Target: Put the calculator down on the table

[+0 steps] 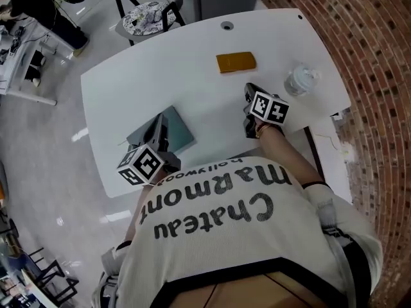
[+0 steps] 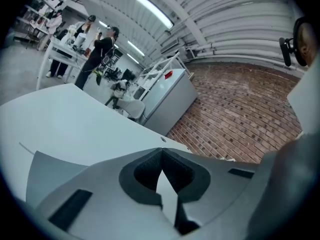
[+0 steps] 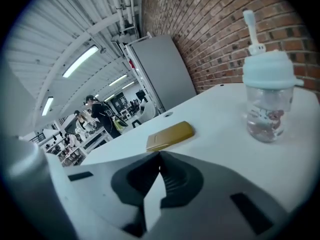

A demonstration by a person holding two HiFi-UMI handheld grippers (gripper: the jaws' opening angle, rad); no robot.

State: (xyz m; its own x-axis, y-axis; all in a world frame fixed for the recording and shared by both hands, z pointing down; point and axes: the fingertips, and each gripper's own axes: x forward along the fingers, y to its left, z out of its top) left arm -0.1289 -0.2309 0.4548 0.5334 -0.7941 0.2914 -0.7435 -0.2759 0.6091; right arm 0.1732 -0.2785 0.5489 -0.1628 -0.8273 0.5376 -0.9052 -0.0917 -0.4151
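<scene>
The calculator (image 1: 236,62), a flat gold-yellow slab, lies on the white table (image 1: 192,50) toward its far side. It also shows in the right gripper view (image 3: 170,135), ahead of the jaws and apart from them. My right gripper (image 1: 250,90) hovers near the table's right front, short of the calculator. Its jaws meet at the tips (image 3: 160,156) with nothing between them. My left gripper (image 1: 154,133) sits at the left front over a flat teal-grey book (image 1: 182,128). Its jaws (image 2: 161,151) touch at the tips and hold nothing.
A clear bottle with a pale lid and straw (image 1: 300,79) (image 3: 267,101) stands right of my right gripper, near the table's edge. A cable hole (image 1: 227,25) is at the far edge. A chair (image 1: 148,15) stands beyond the table. A brick wall (image 1: 359,43) runs along the right.
</scene>
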